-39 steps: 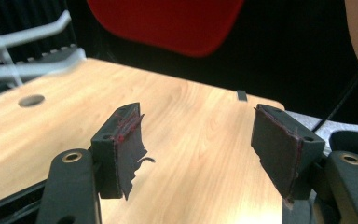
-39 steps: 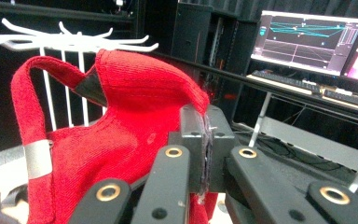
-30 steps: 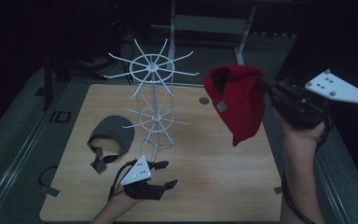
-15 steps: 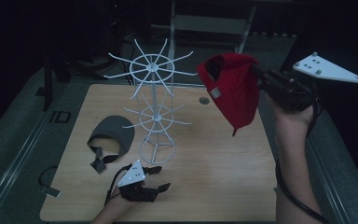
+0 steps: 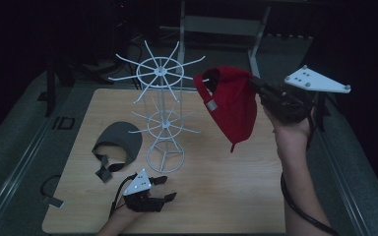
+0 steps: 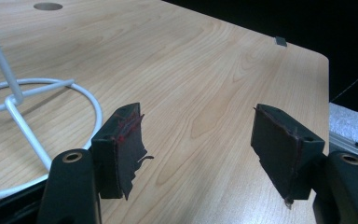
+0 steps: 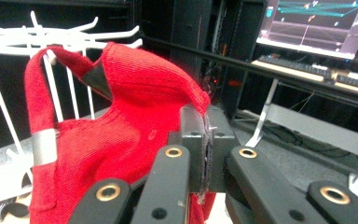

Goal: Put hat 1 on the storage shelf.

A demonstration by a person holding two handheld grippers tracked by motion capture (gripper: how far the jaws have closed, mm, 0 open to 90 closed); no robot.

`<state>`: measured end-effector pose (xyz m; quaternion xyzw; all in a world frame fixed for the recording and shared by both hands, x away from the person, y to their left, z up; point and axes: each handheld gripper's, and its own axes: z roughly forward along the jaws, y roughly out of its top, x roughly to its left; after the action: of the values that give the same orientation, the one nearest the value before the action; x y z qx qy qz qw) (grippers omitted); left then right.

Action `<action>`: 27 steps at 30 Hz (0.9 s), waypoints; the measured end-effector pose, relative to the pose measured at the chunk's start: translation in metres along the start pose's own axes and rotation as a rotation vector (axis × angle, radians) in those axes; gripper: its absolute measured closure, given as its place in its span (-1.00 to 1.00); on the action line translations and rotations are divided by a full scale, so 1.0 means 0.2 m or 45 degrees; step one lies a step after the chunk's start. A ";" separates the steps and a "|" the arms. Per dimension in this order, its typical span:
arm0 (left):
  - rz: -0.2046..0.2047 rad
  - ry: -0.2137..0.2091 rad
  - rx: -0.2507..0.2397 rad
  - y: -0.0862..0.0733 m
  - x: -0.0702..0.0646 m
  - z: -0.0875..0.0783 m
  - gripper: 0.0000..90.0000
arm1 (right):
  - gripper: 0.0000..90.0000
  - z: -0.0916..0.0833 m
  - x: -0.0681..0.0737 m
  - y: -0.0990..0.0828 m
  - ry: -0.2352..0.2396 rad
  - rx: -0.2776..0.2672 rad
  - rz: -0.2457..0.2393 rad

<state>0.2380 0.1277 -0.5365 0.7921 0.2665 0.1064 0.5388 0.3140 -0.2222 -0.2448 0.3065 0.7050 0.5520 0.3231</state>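
While the left gripper [image 5: 147, 192] rests spread and empty on the table [image 5: 226, 191] just in front of the white wire rack [image 5: 161, 105], the right gripper [image 5: 263, 91] has carried the red cap [image 5: 231, 105], pinched by its fabric, closer to the rack's top prongs. The strap opening now sits at a prong tip, so hanging seems imminent. A grey cap [image 5: 118, 145] lies left of the rack; no containers are present.

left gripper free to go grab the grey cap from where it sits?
Probably yes. The left gripper rests open and empty on the table, and the grey cap lies just up and to its left with bare wood between. The white rack base stands to the cap's right, off that path.
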 end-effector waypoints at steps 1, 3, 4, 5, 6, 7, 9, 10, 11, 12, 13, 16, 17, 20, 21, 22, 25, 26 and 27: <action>0.000 -0.001 0.004 0.00 0.00 0.00 -0.23 | 0.97 0.01 0.00 -0.02 0.005 0.006 0.003; -0.003 -0.003 0.003 -0.01 0.00 0.00 -0.23 | 0.97 0.01 0.00 -0.05 0.020 0.014 0.019; -0.007 -0.002 0.003 -0.01 0.00 0.01 -0.23 | 0.97 0.01 0.00 -0.07 0.027 0.015 0.022; -0.005 -0.001 0.008 -0.01 0.00 0.01 -0.23 | 0.97 0.01 -0.01 -0.08 0.038 0.016 0.028; -0.007 0.000 0.009 -0.01 0.00 0.01 -0.23 | 0.97 0.02 -0.01 -0.10 0.048 0.018 0.034; -0.013 -0.004 0.008 -0.01 0.00 0.01 -0.23 | 0.97 0.02 -0.01 -0.11 0.057 0.018 0.037; -0.017 -0.007 0.009 -0.02 0.00 0.01 -0.23 | 0.97 0.02 -0.02 -0.14 0.074 0.021 0.047; -0.011 -0.006 0.013 -0.02 0.00 0.01 -0.23 | 0.97 0.02 -0.02 -0.16 0.085 0.022 0.049; -0.009 -0.006 0.015 -0.02 0.00 0.01 -0.23 | 0.97 0.02 -0.01 -0.17 0.091 0.025 0.048; -0.009 -0.005 0.016 -0.02 0.00 0.01 -0.23 | 0.97 0.02 -0.01 -0.19 0.099 0.026 0.046; -0.012 -0.006 0.016 -0.02 0.01 0.01 -0.23 | 0.97 0.02 -0.01 -0.19 0.102 0.027 0.049; -0.027 -0.013 0.013 -0.02 0.01 0.01 -0.23 | 0.96 0.02 0.00 -0.23 0.116 0.033 0.044; -0.033 -0.015 0.013 -0.02 0.01 0.01 -0.23 | 0.96 0.02 -0.01 -0.24 0.125 0.032 0.048; -0.034 -0.017 0.016 -0.03 0.01 0.01 -0.23 | 0.95 0.00 -0.01 -0.26 0.139 0.036 0.044; -0.034 -0.017 0.015 -0.03 0.01 0.01 -0.23 | 0.95 0.00 -0.01 -0.26 0.144 0.035 0.049; -0.031 -0.016 0.019 -0.03 0.01 0.01 -0.23 | 0.94 -0.01 -0.01 -0.27 0.144 0.035 0.049; -0.025 -0.012 0.028 -0.04 0.01 0.01 -0.23 | 0.88 -0.02 -0.02 -0.28 0.161 0.029 0.048; -0.026 -0.012 0.027 -0.04 0.01 0.01 -0.23 | 0.85 -0.03 -0.02 -0.28 0.161 0.025 0.046; -0.029 -0.012 0.028 -0.04 0.01 0.01 -0.23 | 0.81 -0.04 -0.03 -0.29 0.165 0.021 0.049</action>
<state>0.2383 0.1287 -0.5449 0.7953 0.2741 0.0934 0.5326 0.3069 -0.2421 -0.2993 0.2863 0.7229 0.5710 0.2634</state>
